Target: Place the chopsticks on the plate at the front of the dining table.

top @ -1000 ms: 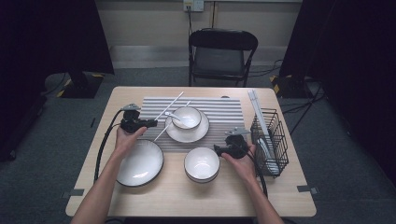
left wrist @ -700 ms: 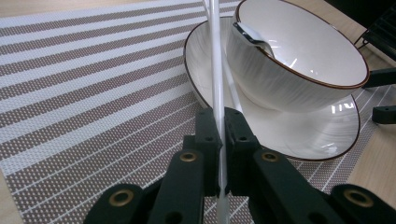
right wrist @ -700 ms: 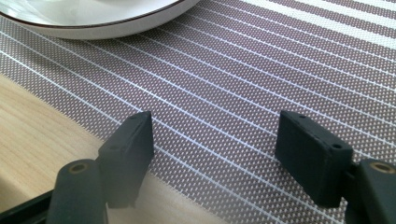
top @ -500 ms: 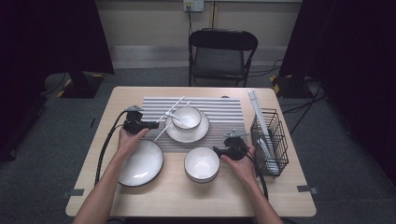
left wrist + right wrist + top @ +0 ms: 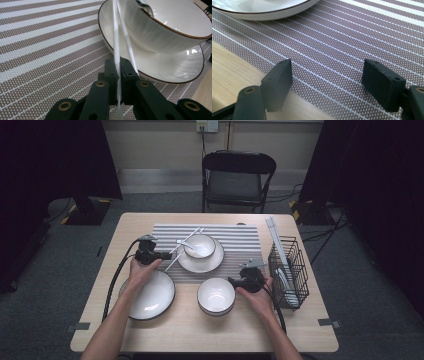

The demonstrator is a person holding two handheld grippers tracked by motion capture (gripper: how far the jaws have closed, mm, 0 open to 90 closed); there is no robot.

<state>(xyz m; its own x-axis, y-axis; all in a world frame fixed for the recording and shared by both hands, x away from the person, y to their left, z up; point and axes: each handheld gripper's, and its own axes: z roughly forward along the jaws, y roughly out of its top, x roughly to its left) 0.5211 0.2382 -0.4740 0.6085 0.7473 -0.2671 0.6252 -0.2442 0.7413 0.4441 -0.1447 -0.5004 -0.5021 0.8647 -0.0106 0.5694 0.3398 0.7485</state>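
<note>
Left gripper (image 5: 117,75) pinches white chopsticks (image 5: 115,45), jaws pressed tight on one stick; second stick lies alongside, leaning on saucer (image 5: 175,67) rim. Chopsticks sit on striped mat (image 5: 240,240), at 9 o'clock of small bowl (image 5: 200,245) on saucer. Right gripper (image 5: 327,82) spread wide, nothing between jaws, over mat edge at 3 o'clock of white bowl (image 5: 216,296). Jaws have just been opening.
</note>
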